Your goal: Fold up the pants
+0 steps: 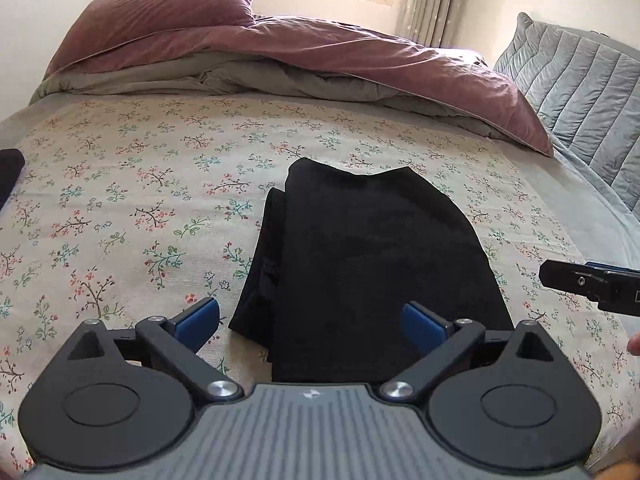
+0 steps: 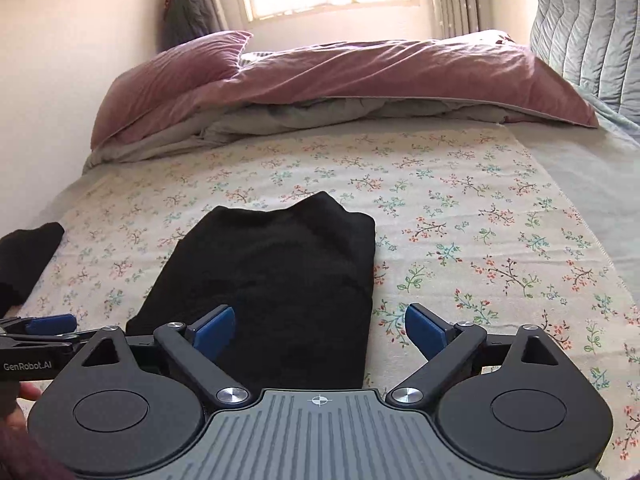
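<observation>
Black pants (image 1: 360, 264) lie folded in a compact stack on the floral bedsheet (image 1: 140, 200). They also show in the right wrist view (image 2: 276, 280). My left gripper (image 1: 312, 322) is open and empty, hovering over the near left edge of the stack. My right gripper (image 2: 320, 330) is open and empty, over the near right edge of the stack. The right gripper's fingers (image 1: 576, 280) show at the right edge of the left wrist view. The left gripper's fingers (image 2: 52, 326) show at the left edge of the right wrist view.
A mauve duvet (image 1: 304, 48) and pillow (image 1: 160, 12) with grey bedding are heaped at the far side of the bed. A grey quilted cushion (image 1: 576, 92) stands at the right. Another dark garment (image 2: 24, 260) lies at the left edge of the bed.
</observation>
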The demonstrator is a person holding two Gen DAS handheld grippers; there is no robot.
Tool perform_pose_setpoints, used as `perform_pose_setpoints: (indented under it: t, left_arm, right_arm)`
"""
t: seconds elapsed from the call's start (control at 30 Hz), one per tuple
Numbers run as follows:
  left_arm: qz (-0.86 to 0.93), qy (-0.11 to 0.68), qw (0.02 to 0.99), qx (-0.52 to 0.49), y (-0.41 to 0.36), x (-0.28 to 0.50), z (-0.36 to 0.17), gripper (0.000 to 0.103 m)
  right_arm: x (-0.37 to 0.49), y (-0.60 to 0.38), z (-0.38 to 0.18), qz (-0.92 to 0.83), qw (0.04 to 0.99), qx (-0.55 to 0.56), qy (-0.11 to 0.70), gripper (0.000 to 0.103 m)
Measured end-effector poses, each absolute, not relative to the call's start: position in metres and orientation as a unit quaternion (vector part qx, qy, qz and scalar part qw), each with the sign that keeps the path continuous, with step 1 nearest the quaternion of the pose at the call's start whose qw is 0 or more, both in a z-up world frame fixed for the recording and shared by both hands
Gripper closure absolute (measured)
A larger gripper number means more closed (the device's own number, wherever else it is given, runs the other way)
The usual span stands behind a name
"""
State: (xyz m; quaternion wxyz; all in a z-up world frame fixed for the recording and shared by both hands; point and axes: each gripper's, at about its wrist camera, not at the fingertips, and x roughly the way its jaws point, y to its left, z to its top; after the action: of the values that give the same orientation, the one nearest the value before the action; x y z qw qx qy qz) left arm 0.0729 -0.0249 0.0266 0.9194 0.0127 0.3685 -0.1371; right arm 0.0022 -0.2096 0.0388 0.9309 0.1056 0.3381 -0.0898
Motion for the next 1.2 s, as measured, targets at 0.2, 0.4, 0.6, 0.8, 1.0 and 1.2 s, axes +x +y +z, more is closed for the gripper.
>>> perform_pose_setpoints:
  t: [0.2, 0.4, 0.6, 0.8, 1.0, 1.2]
  left_arm:
    - [-0.103, 0.365, 0.924, 0.041, -0.033, 0.052, 0.024, 0.0]
    - [-0.086, 0.383, 0.918, 0.06, -0.044, 0.048, 0.012, 0.0]
    - [-0.061, 0.384, 0.917, 0.094, -0.049, 0.048, 0.002, 0.0]
    - [-0.068, 0.41, 0.906, 0.076, -0.049, 0.053, -0.005, 0.0]
    - [-0.071, 0.421, 0.901, 0.074, -0.051, 0.052, -0.01, 0.0]
    - [-0.068, 0.416, 0.903, 0.082, -0.051, 0.049, -0.008, 0.0]
  right_arm:
    - [-0.02, -0.197, 0.037, -0.132, 0.927, 0.096, 0.338, 0.003]
    - [-0.03, -0.193, 0.017, -0.17, 0.914, 0.087, 0.357, 0.002]
    - [-0.03, -0.182, 0.008, -0.179, 0.913, 0.04, 0.364, 0.001]
    - [-0.024, -0.181, -0.003, -0.169, 0.903, 0.055, 0.391, 0.001]
    - [-0.021, -0.173, -0.007, -0.168, 0.901, 0.04, 0.399, 0.001]
    - [-0.02, -0.173, -0.01, -0.167, 0.899, 0.037, 0.403, 0.001]
